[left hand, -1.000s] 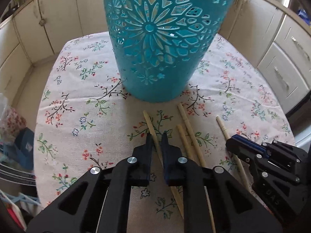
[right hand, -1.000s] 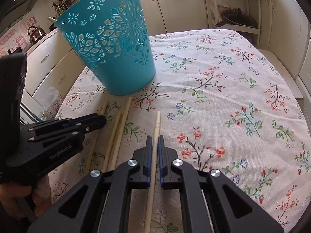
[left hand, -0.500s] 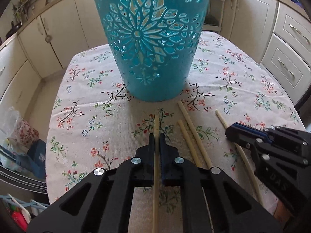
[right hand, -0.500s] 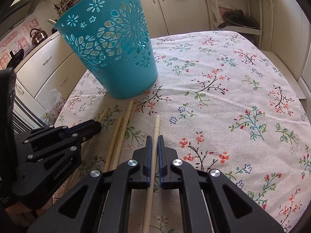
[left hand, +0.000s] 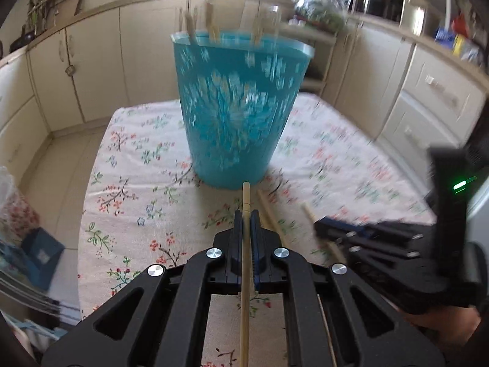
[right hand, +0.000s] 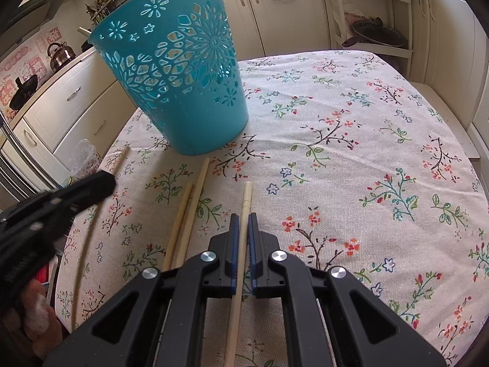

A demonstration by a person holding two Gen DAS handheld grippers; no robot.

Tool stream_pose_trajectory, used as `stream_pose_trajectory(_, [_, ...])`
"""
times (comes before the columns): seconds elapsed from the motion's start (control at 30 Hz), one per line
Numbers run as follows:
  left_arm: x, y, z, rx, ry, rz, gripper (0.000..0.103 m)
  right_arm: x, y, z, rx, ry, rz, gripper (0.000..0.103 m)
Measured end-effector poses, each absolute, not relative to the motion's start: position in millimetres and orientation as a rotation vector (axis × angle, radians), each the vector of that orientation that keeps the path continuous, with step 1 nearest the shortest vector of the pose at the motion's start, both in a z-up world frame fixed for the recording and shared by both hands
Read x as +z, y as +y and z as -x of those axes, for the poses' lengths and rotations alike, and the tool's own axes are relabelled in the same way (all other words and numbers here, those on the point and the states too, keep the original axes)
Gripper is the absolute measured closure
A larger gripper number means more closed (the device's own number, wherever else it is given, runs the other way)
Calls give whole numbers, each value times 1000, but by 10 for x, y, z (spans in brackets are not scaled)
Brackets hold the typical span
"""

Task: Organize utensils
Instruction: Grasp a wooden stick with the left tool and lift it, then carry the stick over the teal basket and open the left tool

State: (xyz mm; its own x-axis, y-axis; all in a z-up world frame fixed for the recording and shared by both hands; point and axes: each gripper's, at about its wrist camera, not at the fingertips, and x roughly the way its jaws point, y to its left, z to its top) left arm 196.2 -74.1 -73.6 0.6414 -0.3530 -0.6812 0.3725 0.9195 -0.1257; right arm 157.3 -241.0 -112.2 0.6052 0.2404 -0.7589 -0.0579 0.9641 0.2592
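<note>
Chopsticks are the task's things, and each gripper has one clamped between its jaws. Farthest left in the right wrist view, the left gripper (right hand: 101,183) shows as a dark blurred shape over the table's left edge, a thin chopstick (right hand: 88,229) running through it with its tip poking out ahead. In the left wrist view that same gripper (left hand: 246,223) has its jaws pressed together on this chopstick (left hand: 245,244), which points toward the foot of the teal basket (left hand: 235,116) (badly motion-blurred here, though a few stick ends show above its rim).

Next to the right, two loose chopsticks (right hand: 189,211) lie side by side on the floral tablecloth (right hand: 351,183), touching along part of their length, near the basket (right hand: 183,70) standing upright at the back left of the table.

Just right of those, the right gripper (right hand: 241,226) has its jaws closed on a pale chopstick (right hand: 244,211), whose squared end reaches past the fingertips, low over the cloth. From the left wrist view this gripper (left hand: 324,229) sits to the right, blurred, with another stick end showing at its tip.
</note>
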Motion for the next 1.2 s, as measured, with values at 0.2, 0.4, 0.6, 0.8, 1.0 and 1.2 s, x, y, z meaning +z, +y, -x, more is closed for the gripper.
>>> stream_pose_trajectory(0.2, [-454, -511, -1893, -446, 692, 76, 98, -1122, -2410, -1575, 174, 906, -218, 96])
stream_pose_trajectory(0.4, [-164, -408, -1891, -463, 622, 148, 98, -1122, -2408, -1575, 173, 906, -215, 96])
stream_pose_trajectory(0.6, [313, -391, -1981, -487, 505, 208, 98, -1121, -2414, -1573, 173, 905, -216, 96])
stream_pose_trajectory(0.8, [734, -433, -2314, -472, 388, 265, 98, -1120, -2421, -1572, 176, 905, -223, 96])
stream_pose_trajectory(1.0, [1041, -497, -2668, -448, 303, 316, 98, -1128, -2432, -1574, 179, 905, -234, 96])
stream_pose_trajectory(1.2, [1081, -637, -3143, -388, 265, 338, 98, -1137, -2465, -1582, 185, 906, -253, 96])
